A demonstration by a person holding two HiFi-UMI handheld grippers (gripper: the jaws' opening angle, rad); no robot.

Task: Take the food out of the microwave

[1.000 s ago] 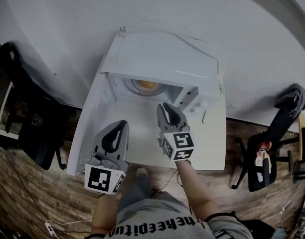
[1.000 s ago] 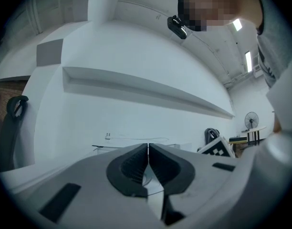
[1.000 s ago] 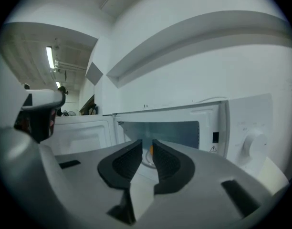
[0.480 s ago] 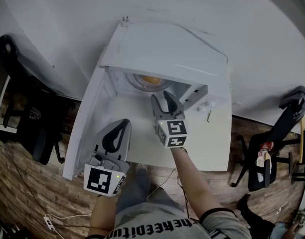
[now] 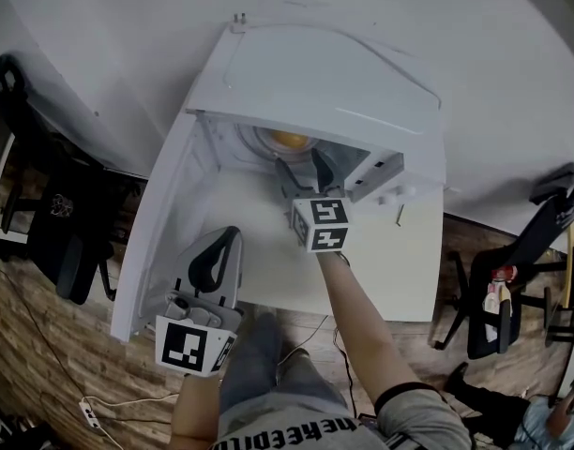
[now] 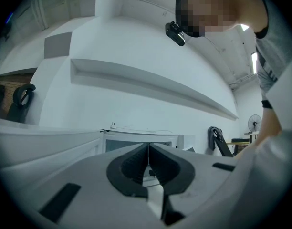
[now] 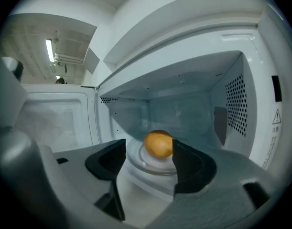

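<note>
The white microwave (image 5: 324,87) stands with its door (image 5: 160,204) swung open to the left. Inside, an orange round food item (image 7: 158,144) rests on the glass turntable (image 7: 151,165); the head view shows this food (image 5: 289,140) too. My right gripper (image 7: 148,156) sits at the cavity mouth, its jaws opening, with nothing between them and the food just beyond the tips. In the head view that right gripper (image 5: 301,172) points into the oven. My left gripper (image 5: 217,261) hangs back near the door, jaws shut and empty, as the left gripper view confirms (image 6: 148,163).
The microwave sits on a white table (image 5: 390,270) against a white wall. Black chairs stand at the left (image 5: 43,214) and right (image 5: 512,279). The microwave's control panel (image 5: 385,172) is right of the cavity. Perforated cavity wall (image 7: 236,104) lies to the right of my right gripper.
My right gripper has moved forward toward the microwave cavity and its jaws have spread apart. The left gripper has sunk slightly toward the near edge.
</note>
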